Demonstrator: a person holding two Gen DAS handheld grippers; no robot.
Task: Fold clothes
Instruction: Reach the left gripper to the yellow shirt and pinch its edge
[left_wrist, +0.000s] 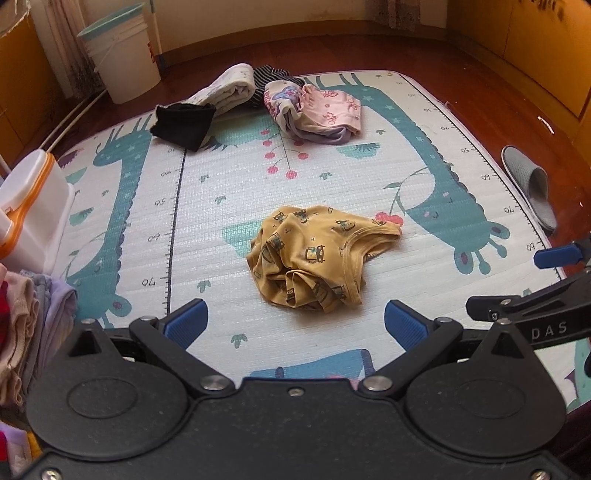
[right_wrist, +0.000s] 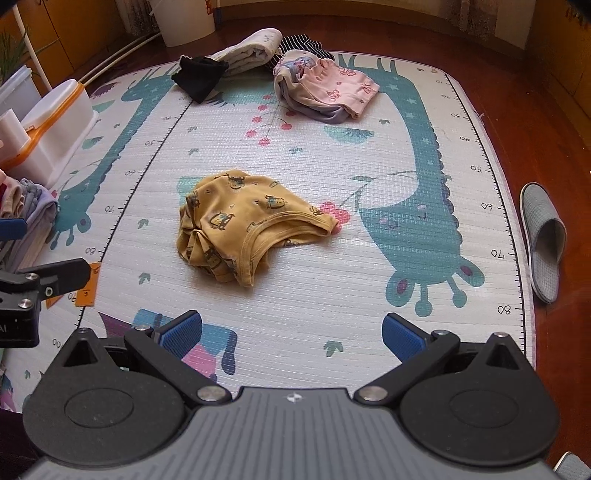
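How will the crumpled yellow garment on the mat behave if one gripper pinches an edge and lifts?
The yellow printed garment lies bunched in soft folds, so it will likely drape and unfurl, not hold its shape. It looks thin and probably light. Pushed, it would probably bunch on the textured play mat rather than slide.

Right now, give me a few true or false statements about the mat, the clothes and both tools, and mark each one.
1. The yellow shirt lies crumpled on the mat. True.
2. The left tool grips the yellow shirt. False: it is open and clear of it.
3. The right tool is open. True.
4. The grey slipper sits on the mat. False: it is on the wooden floor beside it.
5. The pink clothes lie at the far end of the mat. True.
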